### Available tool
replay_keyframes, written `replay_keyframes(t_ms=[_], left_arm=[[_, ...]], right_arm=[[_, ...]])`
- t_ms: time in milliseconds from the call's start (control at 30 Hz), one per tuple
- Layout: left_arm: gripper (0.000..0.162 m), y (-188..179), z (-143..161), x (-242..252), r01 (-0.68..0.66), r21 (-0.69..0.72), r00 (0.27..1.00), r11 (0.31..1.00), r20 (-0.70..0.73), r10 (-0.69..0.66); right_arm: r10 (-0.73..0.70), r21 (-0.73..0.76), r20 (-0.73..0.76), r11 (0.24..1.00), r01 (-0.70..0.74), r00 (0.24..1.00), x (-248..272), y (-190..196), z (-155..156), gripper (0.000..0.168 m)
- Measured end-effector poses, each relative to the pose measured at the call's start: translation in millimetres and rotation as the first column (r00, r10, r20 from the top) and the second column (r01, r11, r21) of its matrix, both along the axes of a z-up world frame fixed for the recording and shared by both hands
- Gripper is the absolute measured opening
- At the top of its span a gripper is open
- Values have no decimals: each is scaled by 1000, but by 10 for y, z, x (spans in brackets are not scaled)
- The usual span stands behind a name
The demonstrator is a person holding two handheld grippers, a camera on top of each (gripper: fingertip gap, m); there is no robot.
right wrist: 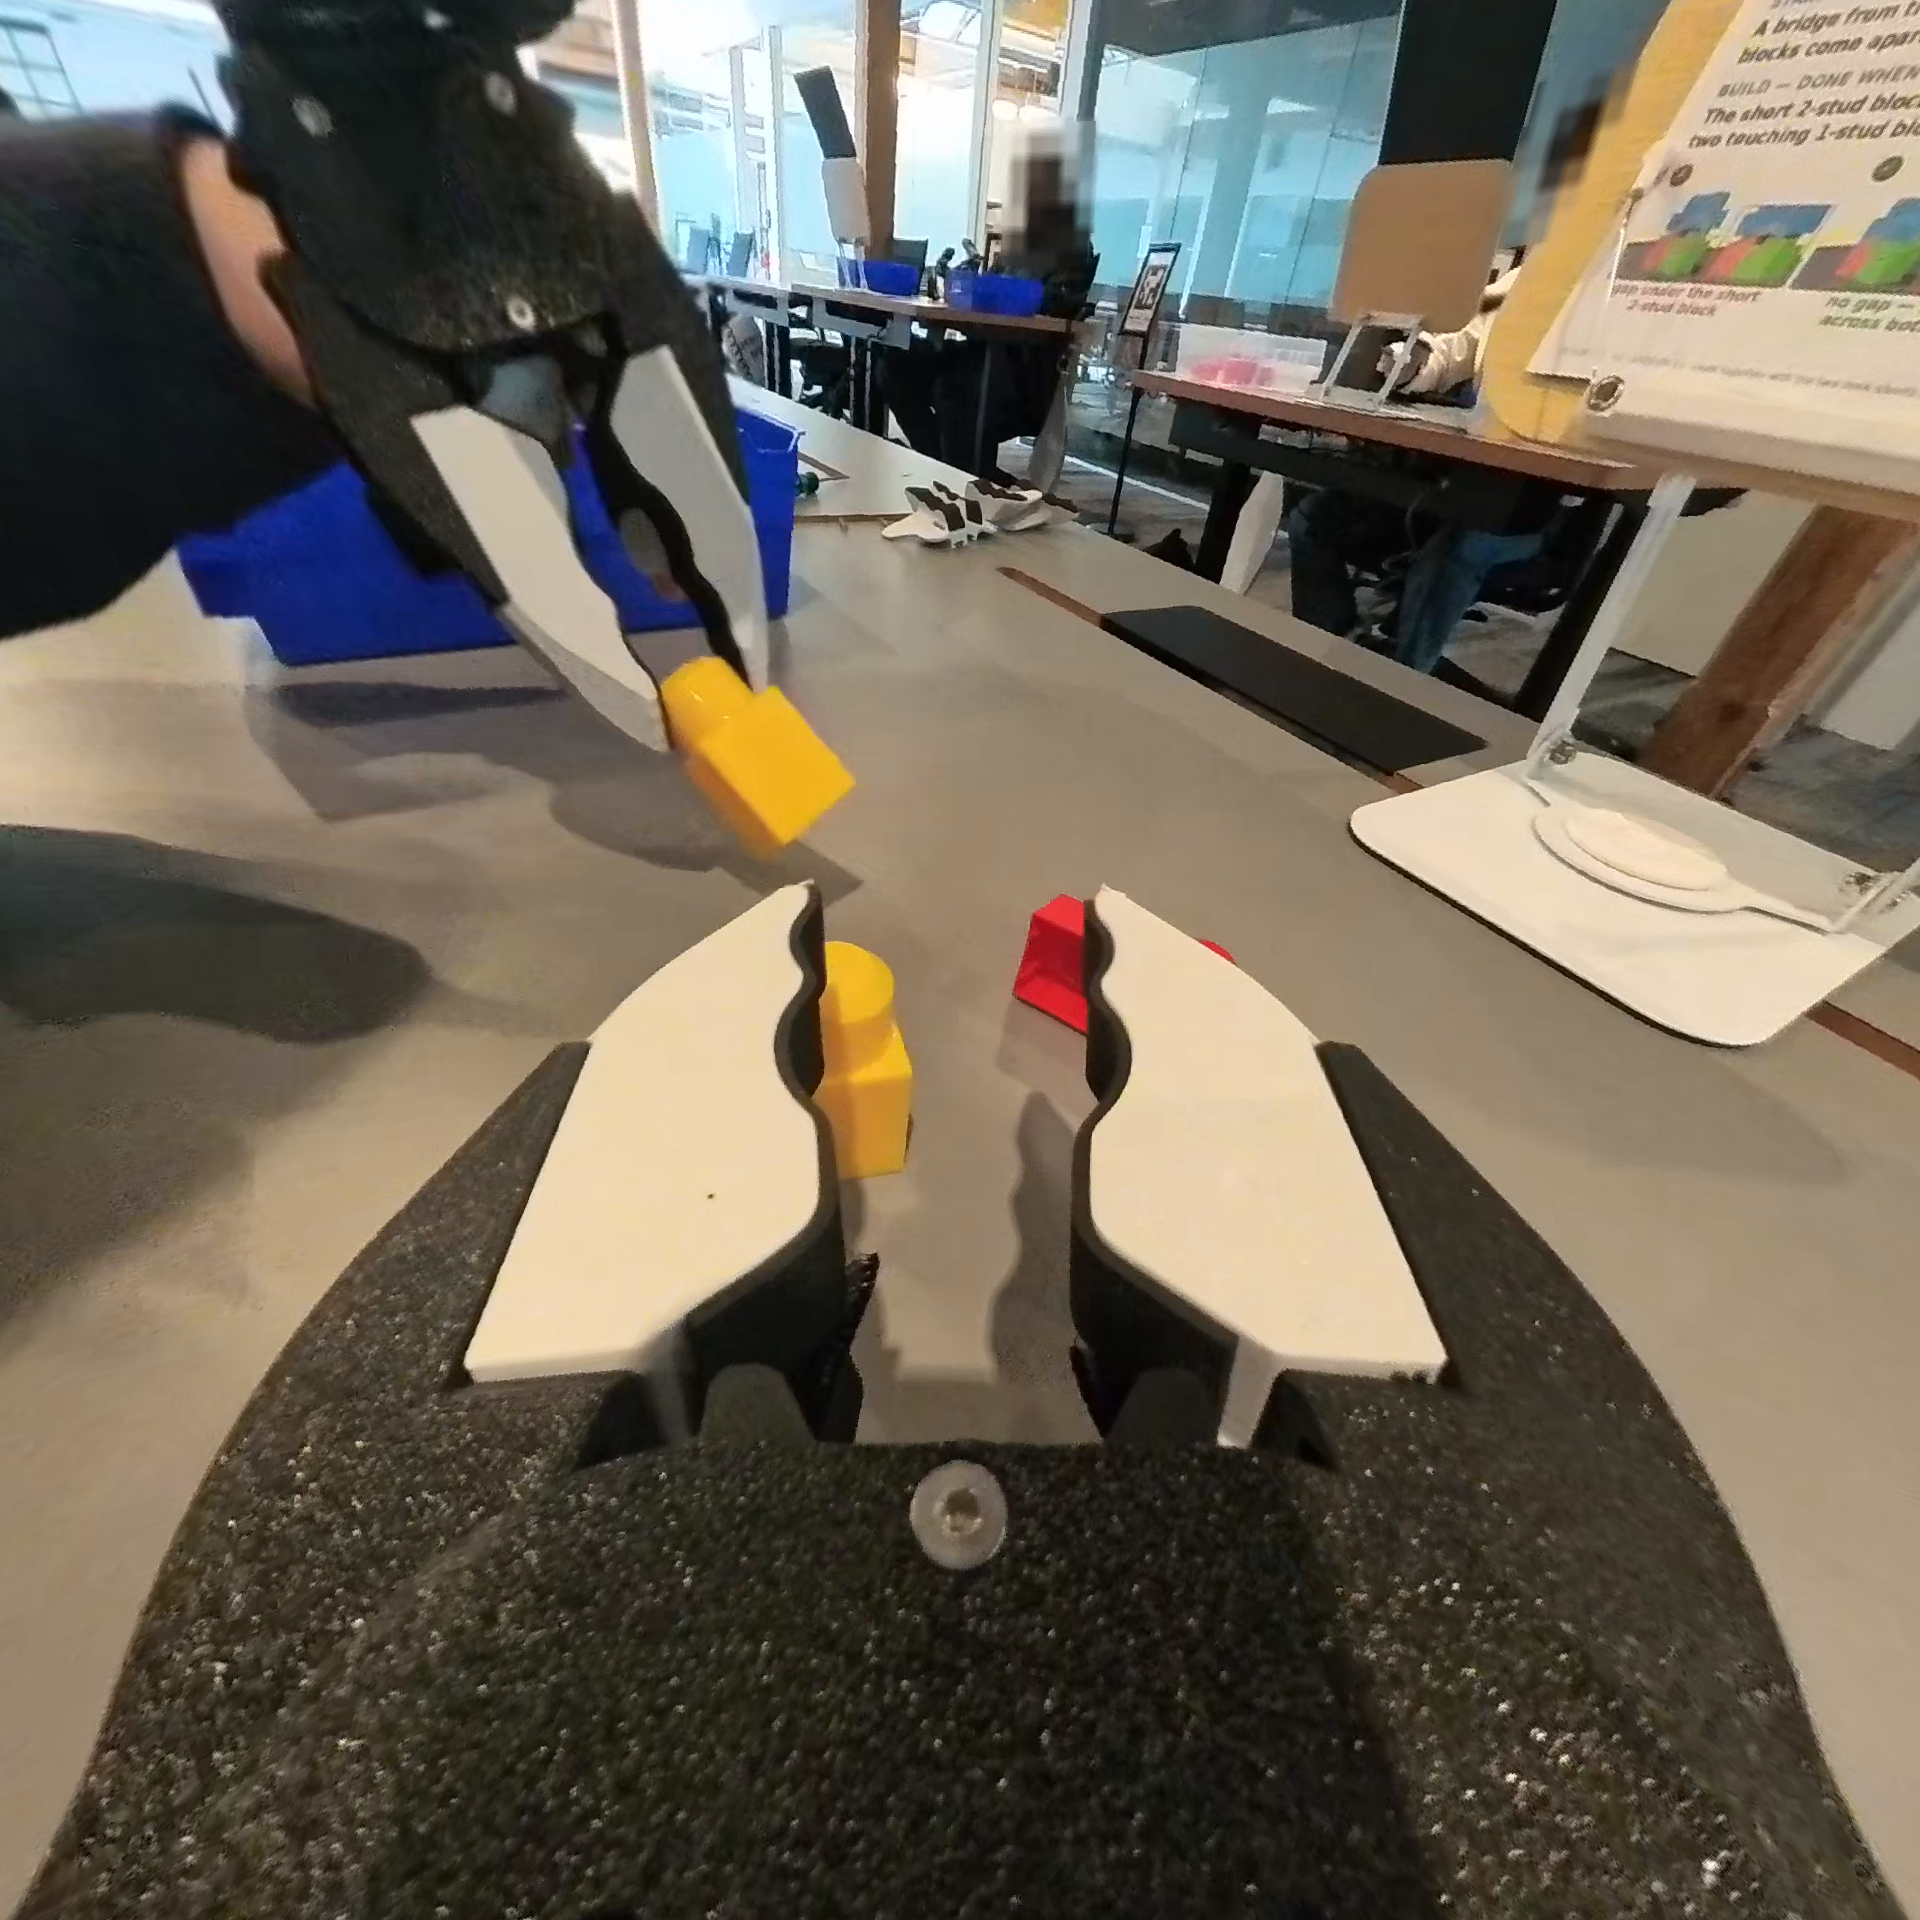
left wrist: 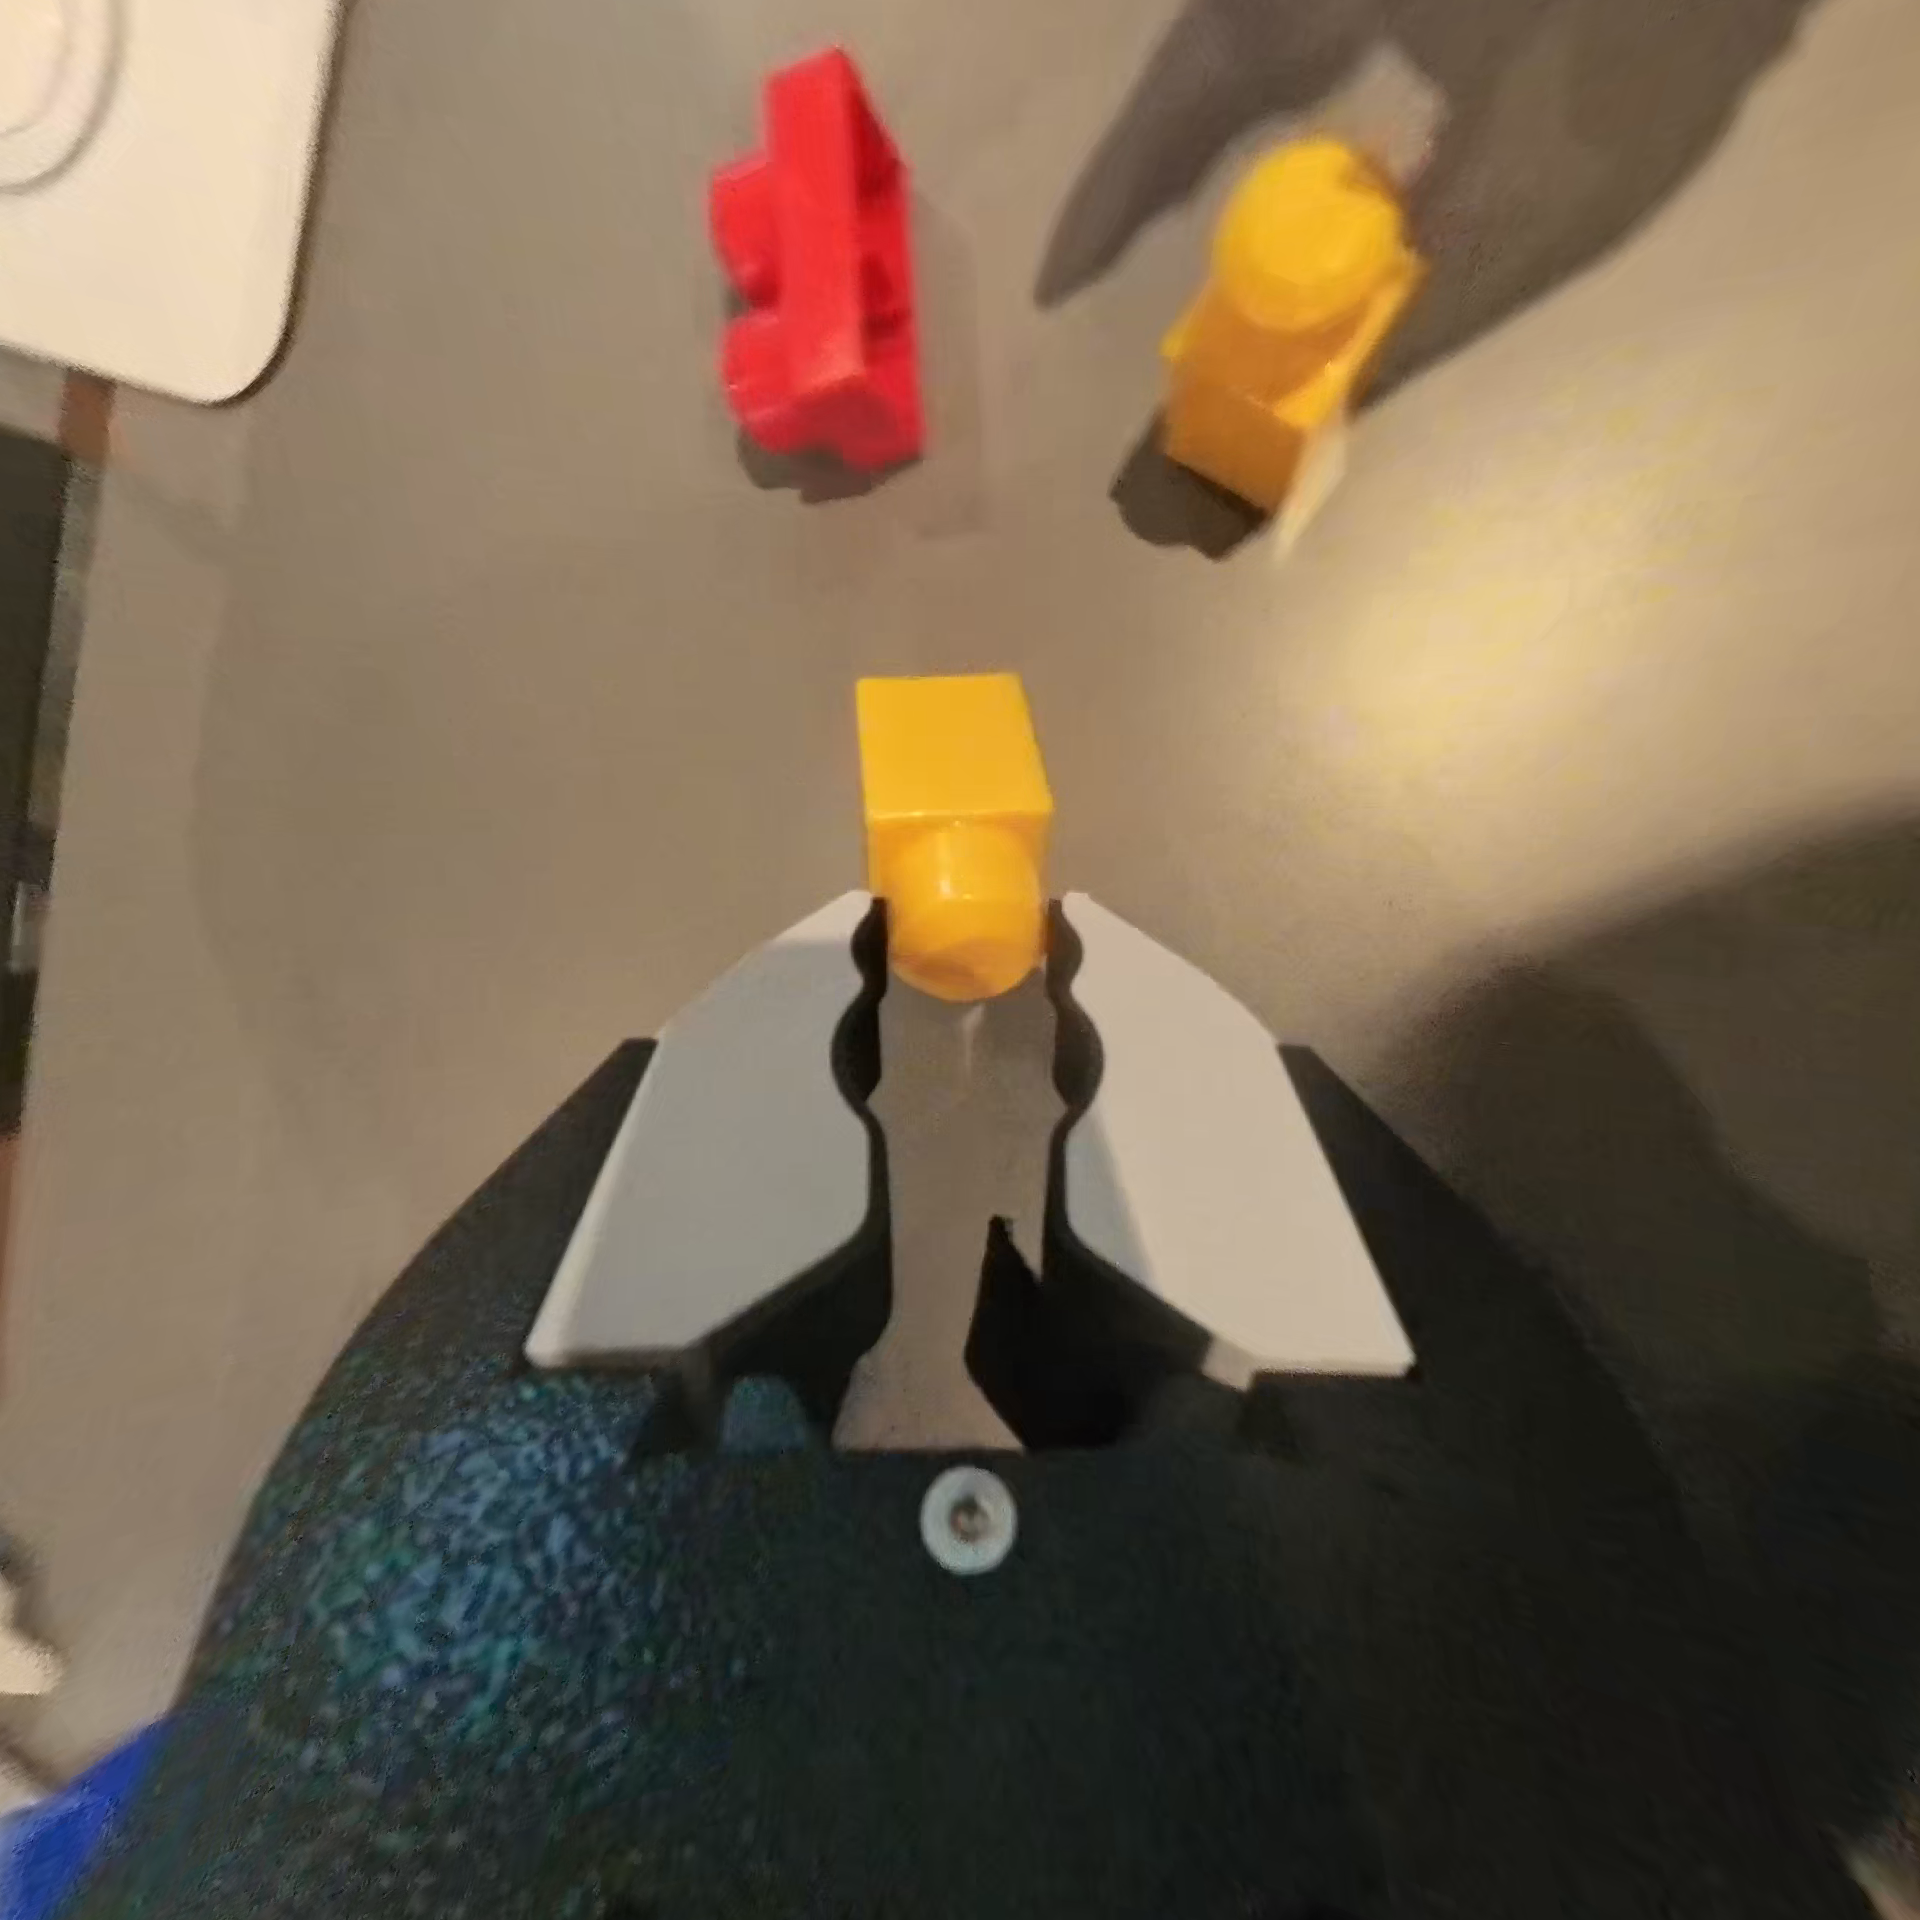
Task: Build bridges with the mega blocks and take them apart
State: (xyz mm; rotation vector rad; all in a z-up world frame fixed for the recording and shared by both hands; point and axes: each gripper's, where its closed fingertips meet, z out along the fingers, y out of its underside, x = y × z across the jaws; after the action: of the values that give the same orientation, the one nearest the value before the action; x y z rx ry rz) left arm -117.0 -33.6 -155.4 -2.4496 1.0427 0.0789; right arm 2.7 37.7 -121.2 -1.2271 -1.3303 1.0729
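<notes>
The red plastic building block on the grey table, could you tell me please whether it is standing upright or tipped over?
Tipped over: the red plastic block lies on its side on the grey table, studs pointing sideways and hollow underside showing.

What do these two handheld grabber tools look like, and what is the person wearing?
Both the left gripper and the right gripper have a black, speckled, rough-looking body with a small silver screw at the centre. Each carries two pale grey fingers with wavy black inner edges. No cables show. The person wears a dark sleeve.

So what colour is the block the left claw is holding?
Yellow block in the left claw, clearest in the left wrist view.
</notes>
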Motion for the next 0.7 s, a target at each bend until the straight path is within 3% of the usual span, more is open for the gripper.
replay_keyframes(t_ms=[133, 300, 533, 667, 700], left_arm=[[29, -149, 37, 59, 169, -260, 961, 951, -170, -217], [29, -224, -92, 70, 184, -525, 878, 831, -293, -380], [29, -230, -202, 75, 130, -653, 854, 746, -309, -419], [29, -205, -209, 67, 122, -647, 860, 753, -309, -405], [36, -185, -211, 56, 121, -631, 862, 766, -316, -397]], right_arm=[[1, 6, 6, 1000, -1, 1000, 0, 0, -12, 45], [-3, 11, 23, 1000, 3, 1000, 7, 21, -48, 44], [-6, 6, 26, 1000, 5, 1000, 22, 44, -55, 42], [3, 8, 33, 1000, -3, 999, 16, 28, -68, 42], [6, 9, 33, 1000, -6, 999, 15, 23, -70, 42]])
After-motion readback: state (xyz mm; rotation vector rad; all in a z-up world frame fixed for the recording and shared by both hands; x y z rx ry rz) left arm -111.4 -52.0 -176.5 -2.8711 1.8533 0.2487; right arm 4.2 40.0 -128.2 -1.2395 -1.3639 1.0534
